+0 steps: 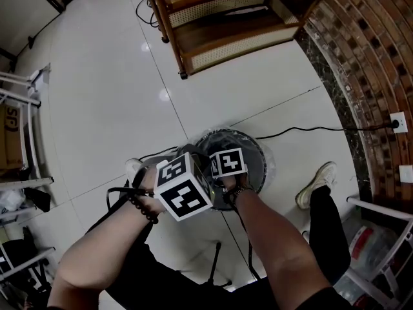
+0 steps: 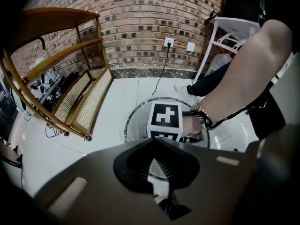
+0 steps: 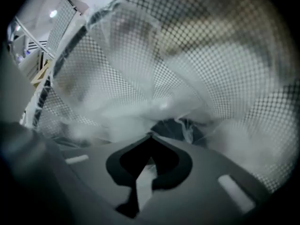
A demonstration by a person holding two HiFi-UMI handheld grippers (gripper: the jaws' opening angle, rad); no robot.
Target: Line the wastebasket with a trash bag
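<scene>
The fingers point(image 2: 101, 172) of the left gripper point(image 2: 153, 141) are pressed together, and so are those of the right gripper point(image 3: 150, 136). A pale sliver shows through the slot behind each pair of tips, but I cannot tell whether any film is actually pinched there. The wastebasket point(image 1: 261, 162), a round dark mesh one, stands on the white tiled floor point(image 1: 97, 95) in the middle of the scene, close to the person's feet. The trash bag point(image 3: 136, 104) is clear film lying loosely inside it, bunched and cloudy near the bottom, and blurred in the right gripper view. The right gripper is down inside the basket, with mesh wall all round it. The left one sits at the basket's near-left rim. From the head view the marker cubes and both hands cover the tips and most of the basket's mouth. A wooden bench point(image 1: 226, 24) at the far side is cut off by the top edge, and a brick wall point(image 1: 368, 63) runs along the right.
</scene>
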